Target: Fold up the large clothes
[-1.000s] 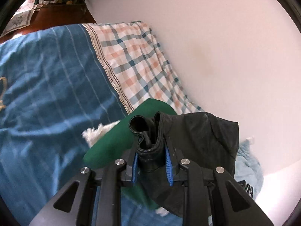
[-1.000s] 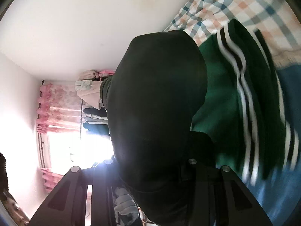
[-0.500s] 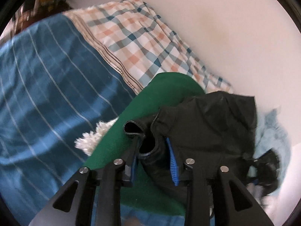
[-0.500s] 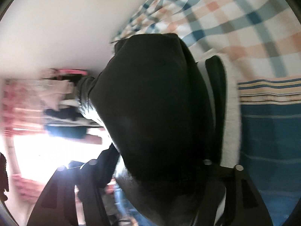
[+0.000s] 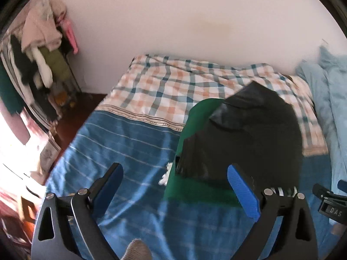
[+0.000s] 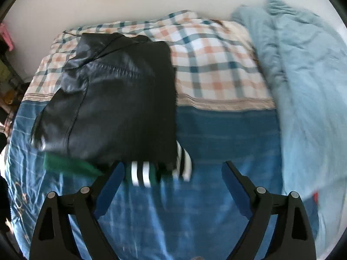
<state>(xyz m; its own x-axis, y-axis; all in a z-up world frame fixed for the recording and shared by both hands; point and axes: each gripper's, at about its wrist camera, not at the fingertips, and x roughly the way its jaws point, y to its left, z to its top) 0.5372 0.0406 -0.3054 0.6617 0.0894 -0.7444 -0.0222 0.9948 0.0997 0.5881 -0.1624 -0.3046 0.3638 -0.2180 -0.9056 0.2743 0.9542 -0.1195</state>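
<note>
A folded black leather jacket (image 6: 117, 99) lies on top of a folded green garment with white and black stripes (image 6: 143, 171) on the bed. It also shows in the left wrist view (image 5: 249, 134), on the green garment (image 5: 193, 186). My left gripper (image 5: 175, 173) is open and empty, just in front of the stack. My right gripper (image 6: 173, 171) is open and empty, above the blue cover at the stack's near edge.
The bed has a blue striped cover (image 6: 216, 134) and a checked sheet (image 6: 216, 65) against a white wall. A light blue quilt (image 6: 303, 86) lies bunched at the right. A clothes rack (image 5: 43, 60) stands at the left by the wall.
Both grippers have let go of the black jacket and opened. The jacket now lies flat on the green garment, and both grippers have drawn back from it.
</note>
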